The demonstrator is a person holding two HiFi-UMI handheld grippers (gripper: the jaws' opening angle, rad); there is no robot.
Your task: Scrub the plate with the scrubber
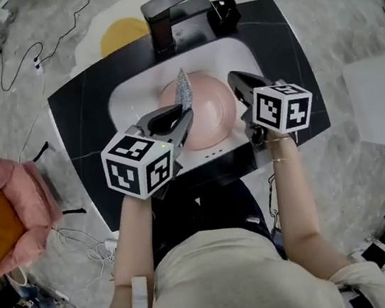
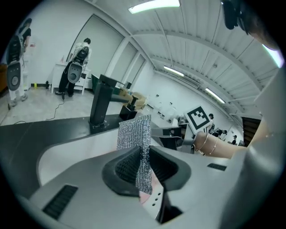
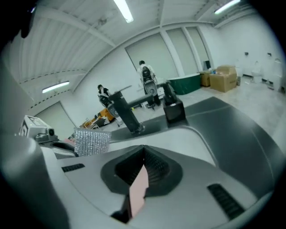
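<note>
Left gripper (image 1: pixel 187 114), at centre-left of the head view, is clamped on a silver mesh scrubber (image 1: pixel 183 89). The left gripper view shows the mesh pinched tight between the jaws, with most of the sheet standing free above them. Just right of it, in the middle of the frame, the pink plate (image 1: pixel 205 115) lies over the white sink (image 1: pixel 123 99). The sink is let into a black tabletop (image 1: pixel 78 131), with a dark tap (image 1: pixel 165 17) at upper centre. At centre-right the right gripper (image 1: pixel 237 82) is closed on the plate's right rim; the right gripper view shows a thin pink edge nipped between its jaws, seen edge-on. Whether the plate rests on the basin or hangs clear of it cannot be told from above.

As for progress, both things are in hand: the scrubber in one grip, the plate in the other. The scrubbing itself appears not to have begun, or at least has left no trace. The mesh stands upright by the plate's upper left rim rather than flat on its face, and whether it touches the plate cannot be told. No suds or water shows anywhere in the basin. What remains, on this reading, is nearly the whole job: lay the scrubber against the plate and work it across the surface while the right gripper keeps the plate steady.
</note>
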